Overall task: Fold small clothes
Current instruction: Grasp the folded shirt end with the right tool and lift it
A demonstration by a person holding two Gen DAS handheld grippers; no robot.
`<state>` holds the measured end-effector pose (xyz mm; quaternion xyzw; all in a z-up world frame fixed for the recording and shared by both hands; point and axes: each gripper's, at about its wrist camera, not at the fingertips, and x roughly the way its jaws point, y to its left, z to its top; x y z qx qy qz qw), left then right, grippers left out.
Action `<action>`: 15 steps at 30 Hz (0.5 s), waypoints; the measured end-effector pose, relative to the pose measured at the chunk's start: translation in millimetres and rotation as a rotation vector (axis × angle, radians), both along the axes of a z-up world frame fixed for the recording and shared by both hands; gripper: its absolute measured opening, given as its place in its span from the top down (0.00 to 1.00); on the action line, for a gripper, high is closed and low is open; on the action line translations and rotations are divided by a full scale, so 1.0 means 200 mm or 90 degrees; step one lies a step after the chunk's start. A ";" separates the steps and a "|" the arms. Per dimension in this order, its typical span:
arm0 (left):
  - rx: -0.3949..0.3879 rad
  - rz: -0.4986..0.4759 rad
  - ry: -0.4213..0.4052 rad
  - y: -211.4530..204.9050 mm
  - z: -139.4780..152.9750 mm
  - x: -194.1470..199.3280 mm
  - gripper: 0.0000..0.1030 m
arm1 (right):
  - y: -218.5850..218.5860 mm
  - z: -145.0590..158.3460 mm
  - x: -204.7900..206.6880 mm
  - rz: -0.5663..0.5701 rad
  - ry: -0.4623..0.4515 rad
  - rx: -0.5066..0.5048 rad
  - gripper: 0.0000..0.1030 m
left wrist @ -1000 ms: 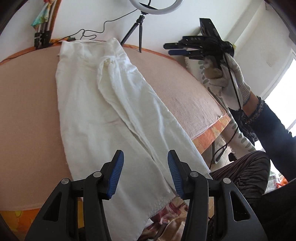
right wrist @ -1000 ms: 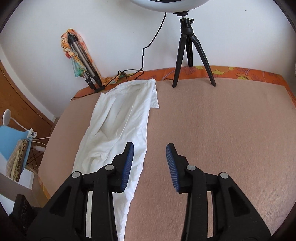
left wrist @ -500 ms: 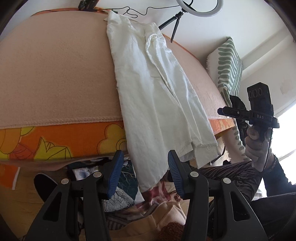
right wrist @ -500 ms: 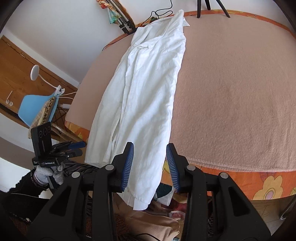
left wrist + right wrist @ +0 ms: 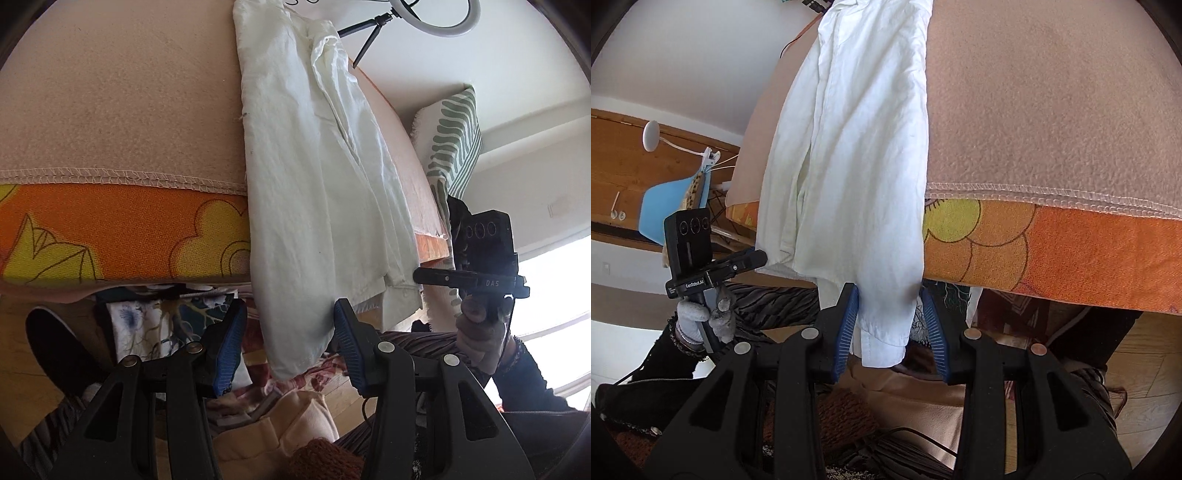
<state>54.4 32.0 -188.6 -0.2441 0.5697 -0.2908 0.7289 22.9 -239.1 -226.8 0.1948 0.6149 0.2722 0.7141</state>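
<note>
A long white garment (image 5: 317,177) lies lengthwise on the beige blanket of a bed, and its near end hangs over the bed's front edge. My left gripper (image 5: 290,345) is open, with one hanging corner of the garment between its blue pads. My right gripper (image 5: 888,330) is open around the other hanging corner of the garment (image 5: 857,155). Neither pair of pads touches the cloth. The right gripper also shows in the left wrist view (image 5: 476,280), and the left gripper in the right wrist view (image 5: 713,266).
The bed has a beige blanket (image 5: 110,103) over an orange flowered sheet (image 5: 1071,251). A ring light on a tripod (image 5: 373,33) stands at the far side. A green patterned pillow (image 5: 454,144) lies at the right. A blue chair (image 5: 672,195) stands left. Clothes lie below the bed edge.
Both grippers have dropped from above the bed to below its front edge and now bracket the garment's hanging corners. Both stay open.
</note>
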 end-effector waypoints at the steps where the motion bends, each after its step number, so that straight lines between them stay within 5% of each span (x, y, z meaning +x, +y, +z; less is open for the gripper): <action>1: -0.008 -0.003 0.003 -0.01 0.00 0.00 0.56 | 0.01 -0.01 0.00 0.003 0.007 0.006 0.62; 5: -0.044 -0.019 0.003 -0.03 0.00 -0.01 0.82 | 0.07 0.00 -0.01 0.021 0.005 0.033 0.63; 7: -0.058 -0.025 -0.005 -0.04 0.02 -0.01 0.90 | 0.10 0.01 -0.02 0.032 -0.003 0.049 0.75; 9: -0.089 -0.018 -0.005 -0.04 0.04 0.00 0.92 | 0.12 0.05 -0.03 0.031 -0.020 0.057 0.87; 15: -0.153 -0.004 -0.030 -0.02 0.17 0.03 0.93 | 0.09 0.19 -0.03 -0.002 -0.067 0.137 0.90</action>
